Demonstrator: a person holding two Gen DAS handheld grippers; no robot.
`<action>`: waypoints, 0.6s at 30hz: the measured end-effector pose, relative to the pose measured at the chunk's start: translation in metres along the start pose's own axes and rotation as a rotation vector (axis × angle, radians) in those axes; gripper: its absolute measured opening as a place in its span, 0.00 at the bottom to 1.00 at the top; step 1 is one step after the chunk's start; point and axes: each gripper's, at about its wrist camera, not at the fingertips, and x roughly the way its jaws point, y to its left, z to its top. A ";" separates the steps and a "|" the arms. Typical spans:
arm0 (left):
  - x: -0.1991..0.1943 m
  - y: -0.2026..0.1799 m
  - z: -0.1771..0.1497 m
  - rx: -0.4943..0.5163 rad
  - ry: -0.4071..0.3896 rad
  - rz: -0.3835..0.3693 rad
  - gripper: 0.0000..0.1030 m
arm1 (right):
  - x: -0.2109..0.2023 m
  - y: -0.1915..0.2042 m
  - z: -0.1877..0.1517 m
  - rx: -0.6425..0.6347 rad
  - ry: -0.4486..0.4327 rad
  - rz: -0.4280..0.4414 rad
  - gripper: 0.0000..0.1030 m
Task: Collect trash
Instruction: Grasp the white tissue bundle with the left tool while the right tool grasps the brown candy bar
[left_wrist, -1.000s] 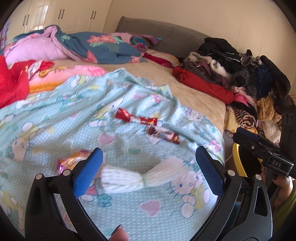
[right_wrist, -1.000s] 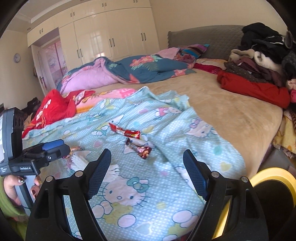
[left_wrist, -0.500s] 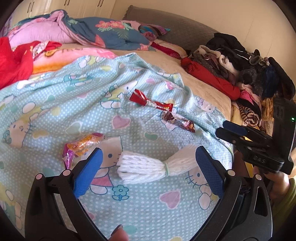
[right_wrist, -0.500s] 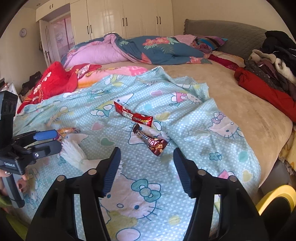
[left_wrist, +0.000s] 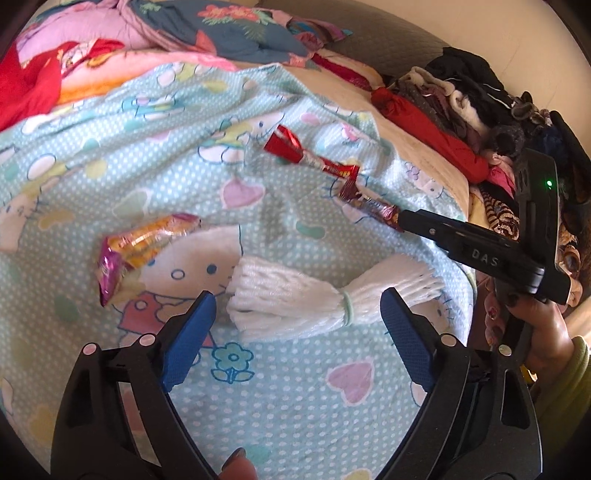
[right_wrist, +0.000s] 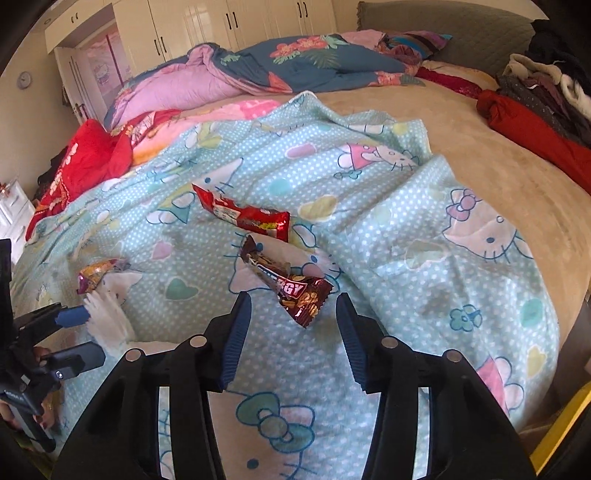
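Left wrist view: the left gripper (left_wrist: 297, 314) is hanging over the blue cartoon blanket (left_wrist: 110, 155), jaws spread wide and just closing in a little, pads not touching anything. The white foam net (left_wrist: 317, 295), tied at its waist with a green band, is lying crosswise between the fingertips, long axis left to right. An orange-and-purple wrapper (left_wrist: 140, 247) is sitting to its left.

Right wrist view: the right gripper (right_wrist: 293, 325) is standing half spread, jaws just narrowing, framing the near end of the dark brown snack bar (right_wrist: 286, 282), not yet pinching it. The bar is running diagonally, near end pointing toward the jaws. A red wrapper (right_wrist: 243, 216) is lying just beyond, crosswise.
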 end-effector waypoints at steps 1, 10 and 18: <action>0.002 0.001 -0.001 -0.008 0.006 -0.002 0.78 | 0.005 -0.001 0.000 0.002 0.011 -0.002 0.45; 0.008 0.003 -0.001 -0.025 0.006 -0.008 0.66 | 0.018 -0.011 0.003 0.082 0.014 0.081 0.33; 0.005 0.000 -0.002 -0.007 0.005 -0.011 0.41 | 0.010 0.005 0.004 0.017 -0.002 0.101 0.02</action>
